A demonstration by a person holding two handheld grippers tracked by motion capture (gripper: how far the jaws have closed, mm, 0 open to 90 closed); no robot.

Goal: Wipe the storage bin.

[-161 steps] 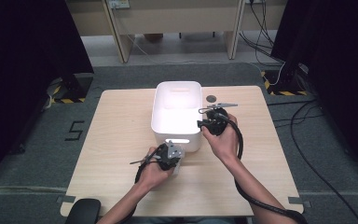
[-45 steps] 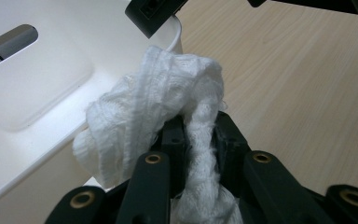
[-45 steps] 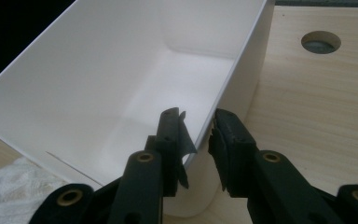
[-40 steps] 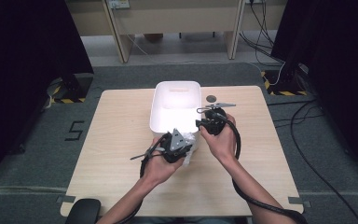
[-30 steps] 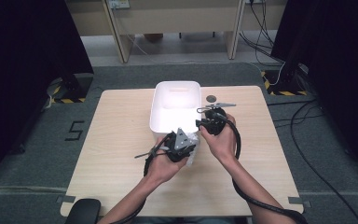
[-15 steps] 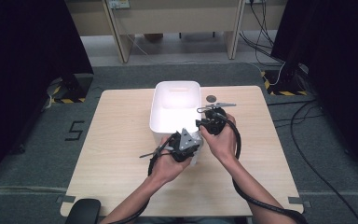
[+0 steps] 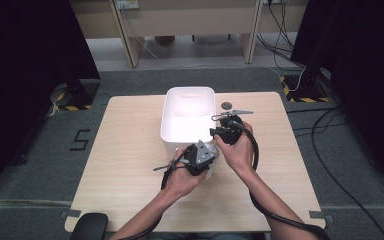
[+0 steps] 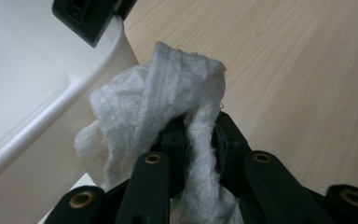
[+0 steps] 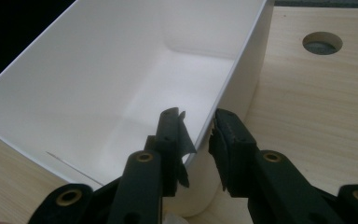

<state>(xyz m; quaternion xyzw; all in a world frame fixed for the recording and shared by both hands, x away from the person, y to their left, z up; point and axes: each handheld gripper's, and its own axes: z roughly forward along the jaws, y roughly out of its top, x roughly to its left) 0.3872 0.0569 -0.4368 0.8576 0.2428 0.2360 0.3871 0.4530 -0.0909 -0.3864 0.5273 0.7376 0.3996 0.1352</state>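
Observation:
A white plastic bin [image 7: 166,116] stands at the middle back of the wooden table. My right gripper [image 7: 219,131] sits on its right wall near the front corner. In the right gripper view the jaws [image 9: 196,126] straddle the bin's rim [image 9: 235,70], one inside and one outside, shut on it. My left gripper [image 7: 207,155] is at the bin's near right corner. In the left gripper view it [image 8: 200,135] is shut on a crumpled white knitted cloth [image 8: 168,88], held just beside the bin's outer wall [image 8: 28,154].
A round hole [image 7: 226,105] in the tabletop lies just right of the bin, behind the right gripper. Bare wood [image 7: 125,165] stretches left of and in front of the bin. Cables trail off the table's right side, and desks stand behind it.
My left gripper has moved right and forward along the bin's front, carrying the cloth up to the near right corner. The right gripper has stayed on the rim.

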